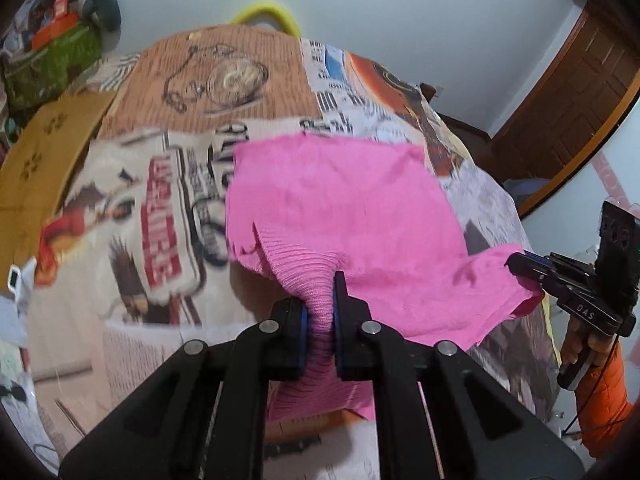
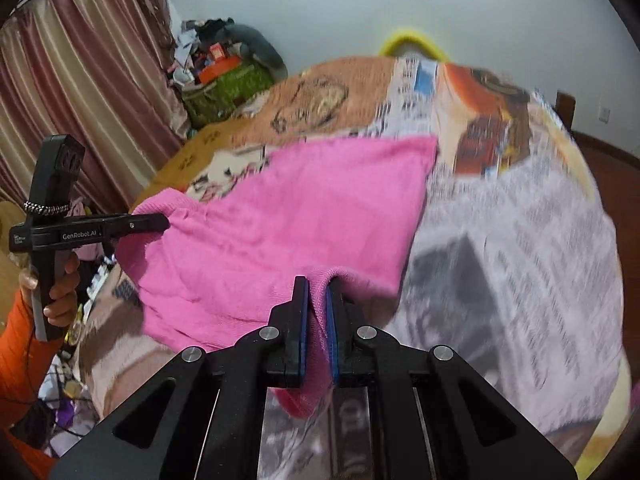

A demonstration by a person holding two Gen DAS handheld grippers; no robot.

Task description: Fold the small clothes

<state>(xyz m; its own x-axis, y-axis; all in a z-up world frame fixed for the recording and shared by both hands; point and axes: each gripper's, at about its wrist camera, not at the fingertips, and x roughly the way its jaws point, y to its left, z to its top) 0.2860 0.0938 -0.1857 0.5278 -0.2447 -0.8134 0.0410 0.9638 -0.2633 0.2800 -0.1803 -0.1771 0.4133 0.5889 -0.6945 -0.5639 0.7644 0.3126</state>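
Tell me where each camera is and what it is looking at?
Left wrist: sits on the left gripper, looking down its fingers at the pink cloth on the bed; the right gripper, hand and orange sleeve show.
Right wrist: sits on the right gripper, facing the same cloth; the left gripper and hand show.
Both share the cloth, bed and yellow hoop.

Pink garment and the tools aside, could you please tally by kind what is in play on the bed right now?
Pink garment: 1
Tools shut on it: 2, left tool and right tool
Patterned bedspread: 1
Total: 4
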